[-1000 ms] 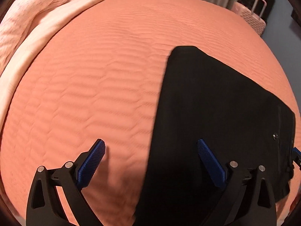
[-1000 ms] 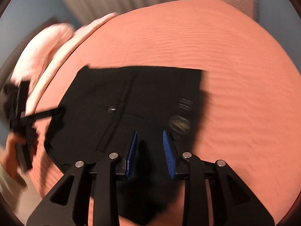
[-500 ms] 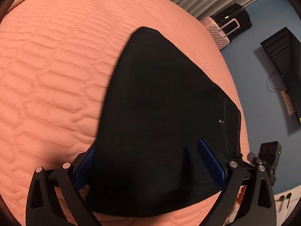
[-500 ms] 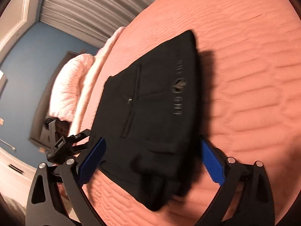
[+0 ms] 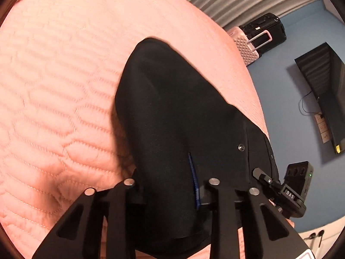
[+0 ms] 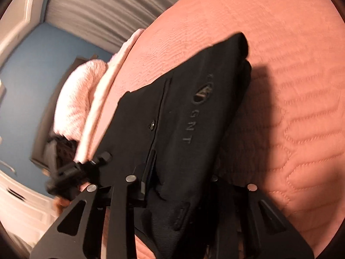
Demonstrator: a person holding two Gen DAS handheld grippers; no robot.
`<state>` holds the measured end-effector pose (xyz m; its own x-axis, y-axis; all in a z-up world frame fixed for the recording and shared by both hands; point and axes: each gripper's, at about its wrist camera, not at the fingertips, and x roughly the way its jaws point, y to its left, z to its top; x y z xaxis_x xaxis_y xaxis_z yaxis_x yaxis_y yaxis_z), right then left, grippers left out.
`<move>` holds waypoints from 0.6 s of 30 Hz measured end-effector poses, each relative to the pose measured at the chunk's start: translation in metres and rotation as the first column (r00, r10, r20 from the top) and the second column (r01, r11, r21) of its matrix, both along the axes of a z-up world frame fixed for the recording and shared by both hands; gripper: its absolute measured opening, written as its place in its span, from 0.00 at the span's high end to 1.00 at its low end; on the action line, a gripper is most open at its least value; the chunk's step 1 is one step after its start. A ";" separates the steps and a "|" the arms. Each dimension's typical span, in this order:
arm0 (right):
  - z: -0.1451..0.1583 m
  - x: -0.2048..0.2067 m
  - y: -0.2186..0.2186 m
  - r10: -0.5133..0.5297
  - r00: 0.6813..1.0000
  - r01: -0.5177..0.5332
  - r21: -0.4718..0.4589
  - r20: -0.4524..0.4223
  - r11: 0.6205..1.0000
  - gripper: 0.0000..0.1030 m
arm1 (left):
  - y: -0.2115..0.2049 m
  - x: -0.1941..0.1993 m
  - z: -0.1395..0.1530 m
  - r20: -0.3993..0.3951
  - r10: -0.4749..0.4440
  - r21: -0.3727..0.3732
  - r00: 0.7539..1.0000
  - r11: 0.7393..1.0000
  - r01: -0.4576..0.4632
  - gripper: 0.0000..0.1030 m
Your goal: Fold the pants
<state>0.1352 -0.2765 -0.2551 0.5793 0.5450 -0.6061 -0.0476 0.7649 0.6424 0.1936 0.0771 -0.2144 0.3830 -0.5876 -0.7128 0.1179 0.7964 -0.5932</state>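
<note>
Pants (image 5: 179,112) pinched at the near end by both my grippers, on the quilted bedspread (image 5: 56,90).

Black and smooth-woven, already folded into a thick flat stack, they stretch lengthwise straight away from me, tapering to a rounded far corner. My left gripper (image 5: 172,185) is clamped on the near hem, one blue pad edge showing against the cloth; my right gripper (image 6: 183,183) bites the same end beside the seam, near the stitched logo. Neither arm is nearer. Next fold, I judge, carries this end forward along that axis. The coral bedspread is soft, hexagon-stitched.
</note>
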 end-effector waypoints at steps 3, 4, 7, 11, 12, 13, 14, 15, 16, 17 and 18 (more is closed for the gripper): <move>0.026 -0.003 0.006 0.014 0.998 -0.011 -0.058 0.063 0.998 0.76 | -0.007 -0.004 0.021 0.071 -0.026 0.034 0.997 0.999 0.024 0.80; 0.035 -0.002 0.008 0.021 0.996 -0.015 -0.076 0.083 0.997 0.77 | -0.009 -0.003 0.030 0.093 -0.031 0.037 0.995 0.999 0.028 0.82; 0.069 0.010 0.010 0.050 0.987 -0.031 -0.124 0.153 0.992 0.77 | -0.013 0.007 0.063 0.163 -0.031 0.021 0.986 0.999 0.028 0.86; 0.114 0.042 0.009 0.082 0.966 -0.037 -0.184 0.244 0.982 0.77 | -0.017 0.031 0.101 0.242 -0.026 0.028 0.970 0.999 0.020 0.87; 0.127 0.054 0.008 0.087 0.958 -0.031 -0.204 0.272 0.979 0.77 | -0.019 0.040 0.112 0.267 -0.030 0.035 0.963 0.999 0.022 0.87; 0.134 0.062 0.007 0.088 0.952 -0.023 -0.219 0.293 0.975 0.77 | -0.021 0.050 0.122 0.293 -0.028 0.044 0.956 0.999 0.015 0.87; 0.142 0.075 0.006 0.086 0.945 -0.012 -0.229 0.315 0.973 0.77 | -0.026 0.057 0.128 0.308 -0.027 0.047 0.951 0.999 0.013 0.87; 0.147 0.084 0.001 0.080 0.941 -0.001 -0.233 0.329 0.973 0.77 | -0.028 0.068 0.137 0.340 -0.020 0.049 0.940 0.999 0.004 0.87; 0.149 0.096 -0.001 0.074 0.938 0.007 -0.231 0.337 0.973 0.77 | -0.035 0.080 0.141 0.353 -0.017 0.053 0.935 0.999 -0.001 0.87; 0.146 0.111 -0.004 0.066 0.941 0.009 -0.220 0.332 0.975 0.77 | -0.039 0.092 0.143 0.364 -0.010 0.057 0.931 0.998 -0.012 0.87; 0.143 0.123 -0.004 0.056 0.942 0.022 -0.225 0.332 0.974 0.77 | -0.046 0.103 0.143 0.369 -0.003 0.060 0.930 0.998 -0.021 0.86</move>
<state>0.2581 -0.2802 -0.1120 0.7609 0.4303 -0.4857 -0.2438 0.8833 0.4005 0.2969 0.0316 -0.0714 0.6305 -0.5424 -0.5552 0.3114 0.8320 -0.4591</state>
